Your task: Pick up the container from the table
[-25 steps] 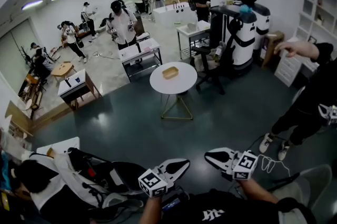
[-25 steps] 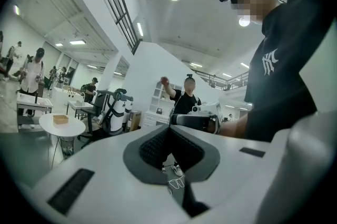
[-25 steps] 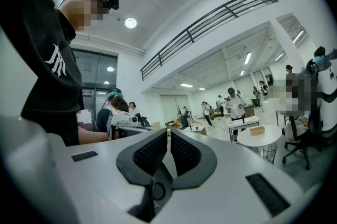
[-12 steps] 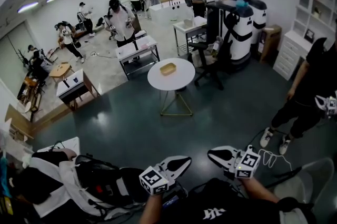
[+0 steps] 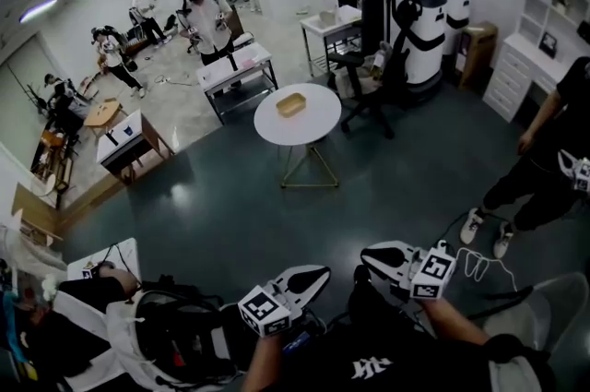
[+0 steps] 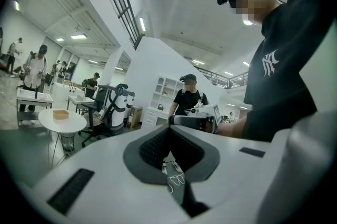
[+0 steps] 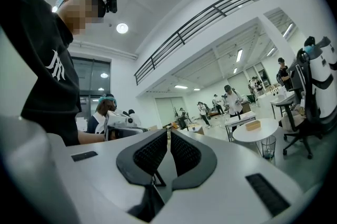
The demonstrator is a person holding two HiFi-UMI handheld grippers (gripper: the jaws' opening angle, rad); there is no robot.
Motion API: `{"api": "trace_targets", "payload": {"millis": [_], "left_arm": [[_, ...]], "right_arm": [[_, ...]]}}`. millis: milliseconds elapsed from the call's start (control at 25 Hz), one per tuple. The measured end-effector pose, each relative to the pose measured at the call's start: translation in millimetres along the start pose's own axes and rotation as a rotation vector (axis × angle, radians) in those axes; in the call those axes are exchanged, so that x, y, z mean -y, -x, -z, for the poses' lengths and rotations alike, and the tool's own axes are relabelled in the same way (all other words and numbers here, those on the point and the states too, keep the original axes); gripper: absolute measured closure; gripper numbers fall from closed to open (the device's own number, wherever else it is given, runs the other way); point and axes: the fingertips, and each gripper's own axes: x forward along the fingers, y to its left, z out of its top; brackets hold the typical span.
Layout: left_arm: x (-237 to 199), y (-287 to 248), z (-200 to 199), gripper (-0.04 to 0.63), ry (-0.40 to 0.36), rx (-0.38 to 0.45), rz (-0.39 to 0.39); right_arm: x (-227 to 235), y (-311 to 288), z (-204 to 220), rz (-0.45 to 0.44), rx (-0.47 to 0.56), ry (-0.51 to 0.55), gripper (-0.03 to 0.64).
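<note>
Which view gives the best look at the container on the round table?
The head view: it looks down on the whole container and where it sits on the round table. The left gripper view shows the container only side-on, small, at the left; the right gripper view likewise, at the right.

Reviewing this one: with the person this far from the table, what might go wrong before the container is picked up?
1. The left gripper and right gripper are shut and empty. Arriving like that could shove the container across the round table.
2. A white cable loops on the floor ahead, a possible trip hazard.
3. A bystander stands close on the right.
</note>
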Motion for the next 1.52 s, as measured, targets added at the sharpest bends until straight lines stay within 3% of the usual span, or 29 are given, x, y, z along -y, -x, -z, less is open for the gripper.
{"api": "trace_targets", "payload": {"millis": [560, 840, 1160, 1520], "left_arm": [[-145, -105, -55, 0.592, 0.01, -0.028, -0.001], [-217, -156, -89, 0.592, 0.008, -0.011, -0.044], [-256, -165, -105, 0.592, 0.044, 0.022, -0.152], [-320, -161, -109, 0.592, 0.067, 0.034, -0.19]], "right_arm": [[171, -37, -55, 0.014, 0.035, 0.003, 0.572], [249, -57, -91, -0.046, 0.004, 0.003, 0.572], [295, -100, -99, -0.171, -0.016, -0.02, 0.572], [343, -144, -94, -0.182, -0.036, -0.044, 0.572]]}}
